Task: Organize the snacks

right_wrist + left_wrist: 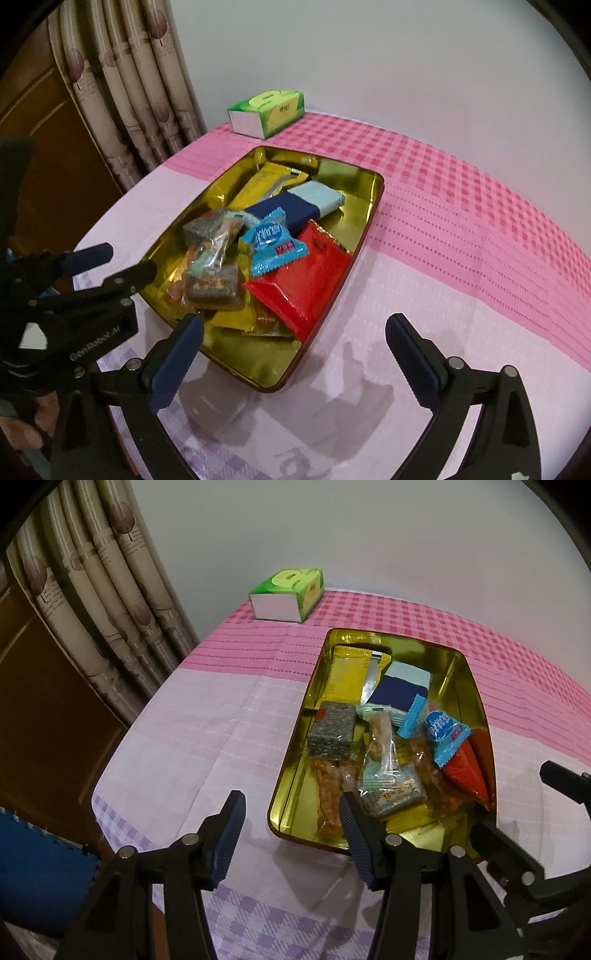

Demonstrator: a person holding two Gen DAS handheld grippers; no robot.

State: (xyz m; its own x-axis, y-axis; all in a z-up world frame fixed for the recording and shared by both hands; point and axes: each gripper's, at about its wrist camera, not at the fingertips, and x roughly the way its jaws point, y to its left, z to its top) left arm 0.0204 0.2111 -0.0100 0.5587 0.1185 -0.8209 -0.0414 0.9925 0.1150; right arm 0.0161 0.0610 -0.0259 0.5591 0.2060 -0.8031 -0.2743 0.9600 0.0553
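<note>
A gold metal tin (295, 746) (364, 229) sits on the pink checked tablecloth and holds several wrapped snacks: a red packet (466, 771) (314, 280), a blue candy (441, 731) (271, 240), a navy and pale blue bar (400, 688) (295, 206), a yellow packet (349, 674) (264, 182), a dark seeded bar (332, 729) and clear-wrapped pieces (212, 284). My left gripper (291, 812) is open and empty at the tin's near left corner. My right gripper (295, 338) is open and empty above the tin's near end.
A green tissue box (288, 594) (267, 112) stands at the table's far edge by the white wall. Curtains (99, 602) and a brown door hang to the left. The left gripper also shows in the right wrist view (114, 262).
</note>
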